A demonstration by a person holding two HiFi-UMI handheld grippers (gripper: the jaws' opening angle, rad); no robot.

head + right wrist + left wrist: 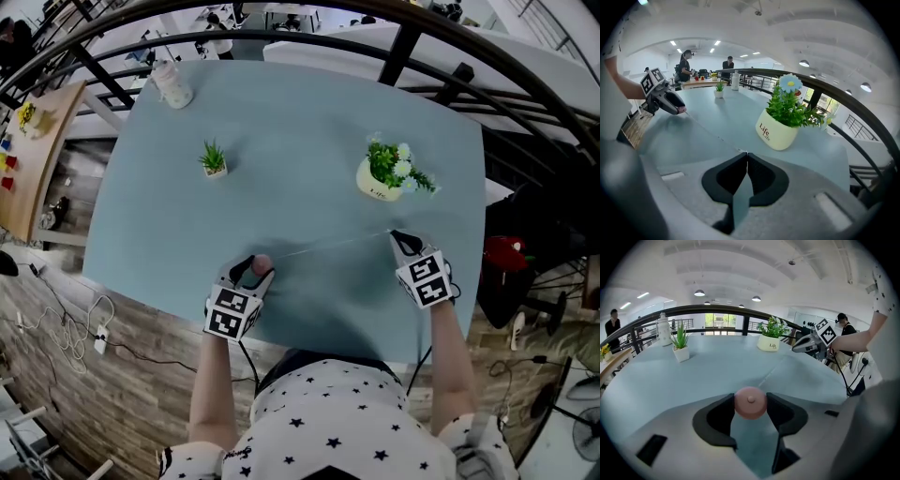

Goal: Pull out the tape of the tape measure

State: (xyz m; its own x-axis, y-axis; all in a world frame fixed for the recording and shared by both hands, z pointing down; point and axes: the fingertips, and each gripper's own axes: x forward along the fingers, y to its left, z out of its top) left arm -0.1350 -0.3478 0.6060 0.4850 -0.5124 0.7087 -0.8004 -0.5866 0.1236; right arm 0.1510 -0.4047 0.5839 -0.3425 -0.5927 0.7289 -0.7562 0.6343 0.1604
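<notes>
A small round pink tape measure (750, 402) sits between the jaws of my left gripper (251, 273), which is shut on it near the front edge of the blue-grey table (300, 122). From it a thin tape (333, 245) runs taut to the right, just above the table. My right gripper (395, 234) is shut on the tape's end, its pads pressed together (746, 155). In the right gripper view the tape (705, 129) leads away to the left gripper (670, 101). In the left gripper view the tape (771, 372) leads toward the right gripper (804, 345).
A white pot of flowers (381, 177) stands just behind the right gripper. A small green plant (214, 159) stands at mid-left and a white bottle (172, 84) at the far left corner. A dark railing (441, 56) curves behind the table. People stand at far benches (686, 65).
</notes>
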